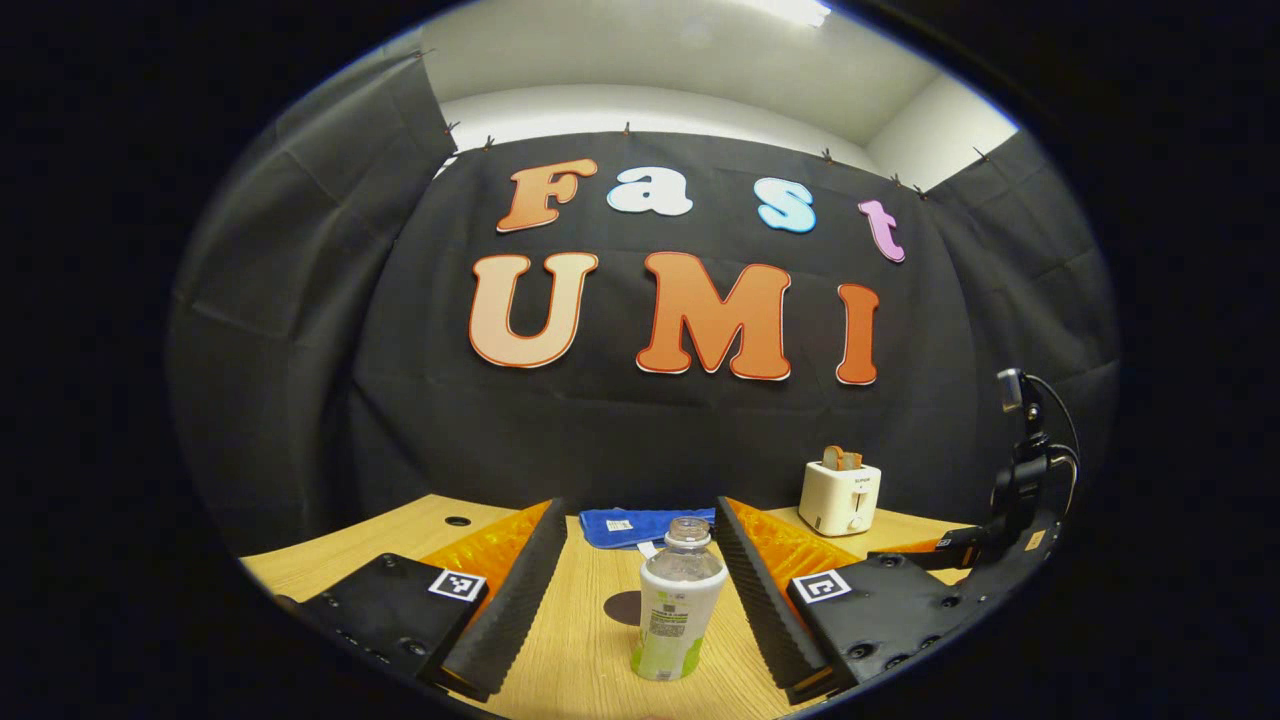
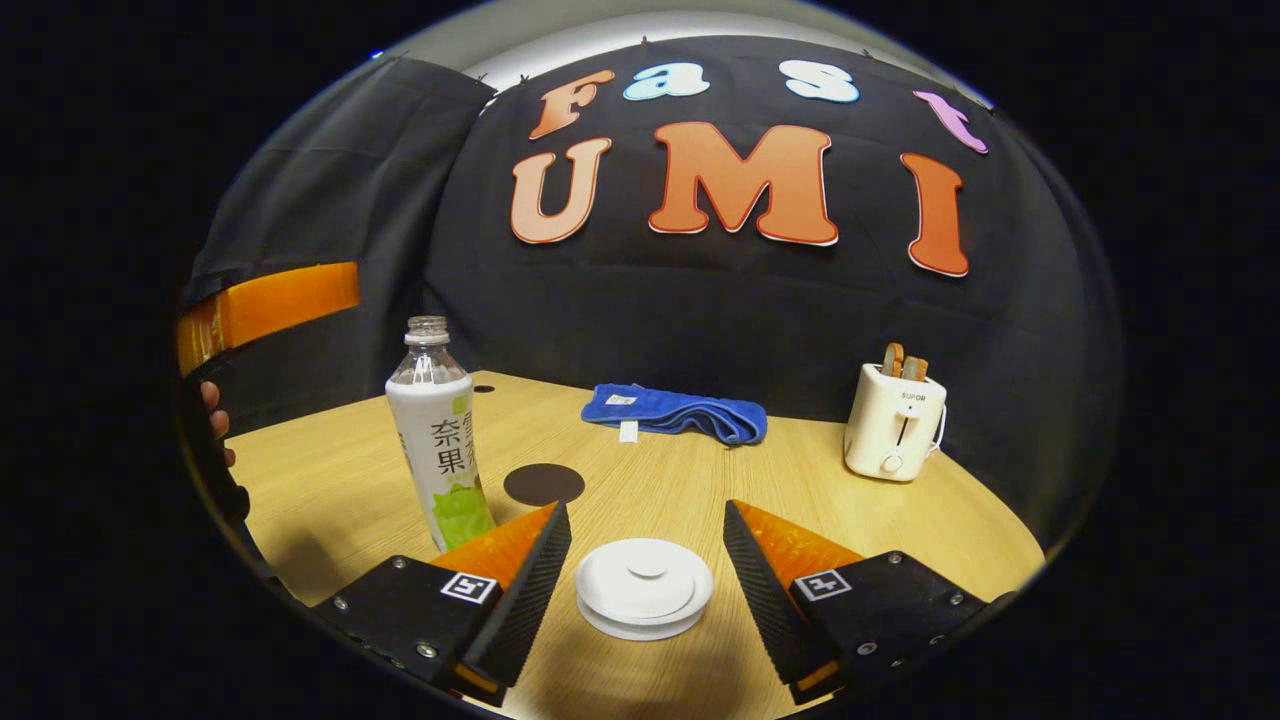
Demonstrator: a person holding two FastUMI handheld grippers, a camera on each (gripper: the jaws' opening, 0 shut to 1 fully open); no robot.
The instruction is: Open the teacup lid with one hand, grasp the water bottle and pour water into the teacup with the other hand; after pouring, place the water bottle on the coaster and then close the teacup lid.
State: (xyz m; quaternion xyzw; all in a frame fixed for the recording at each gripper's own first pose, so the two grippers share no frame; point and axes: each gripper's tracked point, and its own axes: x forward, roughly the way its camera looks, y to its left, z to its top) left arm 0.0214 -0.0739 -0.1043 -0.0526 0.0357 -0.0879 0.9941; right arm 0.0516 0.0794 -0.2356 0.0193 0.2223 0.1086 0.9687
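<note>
The water bottle [image 1: 676,600], clear with a white and green label and no cap, stands upright on the wooden table [image 1: 560,660]. It is between the spread fingers of my left gripper [image 1: 640,505], which is open and not pressing on it. The dark round coaster [image 1: 622,606] lies just behind it. In the right gripper view, the white teacup with its lid [image 2: 643,587] on sits between the fingers of my open right gripper [image 2: 645,507]. The bottle [image 2: 438,440] stands to its left, with the coaster [image 2: 543,484] beside it.
A folded blue towel [image 2: 675,412] lies at the back of the table [image 2: 330,480]. At the back right stands a white toaster [image 2: 893,420] with toast in it. An orange part of the left gripper [image 2: 265,305] and a hand [image 2: 215,420] show at the far left.
</note>
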